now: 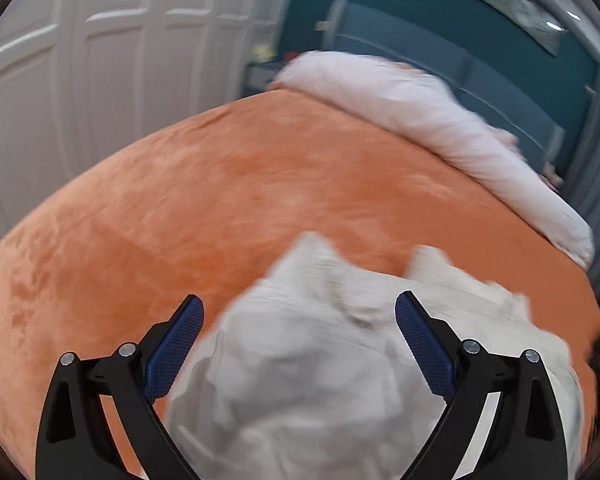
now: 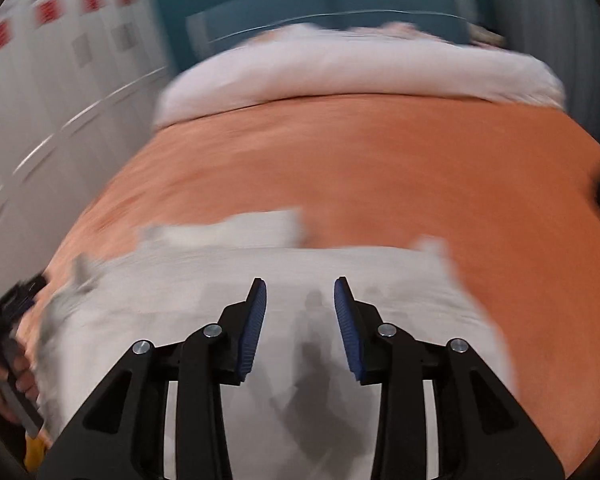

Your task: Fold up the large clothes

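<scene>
Hovering over the white garment (image 1: 308, 360) on the orange bedspread (image 1: 180, 208), both jaws apart, holding nothing.

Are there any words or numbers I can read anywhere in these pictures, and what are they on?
None can be read.
Red patches on the white wardrobe doors: too blurred to tell whether they hold any writing.
White garment: no label or print shows.
Orange bedspread: plain.
Left gripper and right gripper: no markings show.
</scene>
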`<control>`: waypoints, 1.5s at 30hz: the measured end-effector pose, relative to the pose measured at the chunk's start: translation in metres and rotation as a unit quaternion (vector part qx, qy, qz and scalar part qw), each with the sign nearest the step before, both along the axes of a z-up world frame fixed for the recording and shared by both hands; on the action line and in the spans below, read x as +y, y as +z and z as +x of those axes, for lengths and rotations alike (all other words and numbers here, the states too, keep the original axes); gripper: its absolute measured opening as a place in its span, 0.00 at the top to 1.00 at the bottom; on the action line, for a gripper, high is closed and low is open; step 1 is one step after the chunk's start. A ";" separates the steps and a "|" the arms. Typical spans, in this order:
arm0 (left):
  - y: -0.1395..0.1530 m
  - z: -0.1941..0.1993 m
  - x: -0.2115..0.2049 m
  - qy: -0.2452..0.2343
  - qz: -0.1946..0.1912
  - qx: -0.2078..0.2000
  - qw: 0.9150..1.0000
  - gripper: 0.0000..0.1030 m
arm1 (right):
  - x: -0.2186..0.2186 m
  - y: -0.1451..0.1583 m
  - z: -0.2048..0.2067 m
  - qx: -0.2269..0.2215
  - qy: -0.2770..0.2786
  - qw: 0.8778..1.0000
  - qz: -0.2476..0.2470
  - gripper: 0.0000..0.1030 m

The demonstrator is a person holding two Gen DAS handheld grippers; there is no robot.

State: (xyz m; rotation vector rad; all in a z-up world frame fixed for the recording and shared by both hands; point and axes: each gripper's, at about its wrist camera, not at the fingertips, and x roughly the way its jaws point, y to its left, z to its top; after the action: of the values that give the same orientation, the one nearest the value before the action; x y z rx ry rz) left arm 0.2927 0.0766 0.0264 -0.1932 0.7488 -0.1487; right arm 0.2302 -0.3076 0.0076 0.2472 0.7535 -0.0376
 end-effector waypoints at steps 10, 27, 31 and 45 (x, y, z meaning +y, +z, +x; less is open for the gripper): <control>-0.059 0.059 -0.047 -0.021 0.113 0.062 0.991 0.07 | 0.068 -0.068 0.083 0.094 0.080 0.992 -0.007 0.78; -0.088 0.084 -0.035 0.019 0.088 0.088 0.992 0.05 | 0.068 -0.034 0.039 -0.001 0.056 0.998 0.042 0.74; -0.087 0.084 -0.035 0.019 0.089 0.087 0.992 0.05 | 0.095 -0.061 0.025 0.051 0.089 0.995 0.008 0.64; -0.076 0.078 -0.033 0.020 0.104 0.092 0.990 0.05 | 0.094 -0.052 0.017 0.057 0.051 0.997 0.017 0.63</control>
State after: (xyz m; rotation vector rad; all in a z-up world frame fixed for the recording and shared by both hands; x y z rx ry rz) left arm 0.3710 0.0440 -0.0495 -0.0227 0.9368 -0.0147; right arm 0.2475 -0.2139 -0.0441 0.2402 0.8796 0.0589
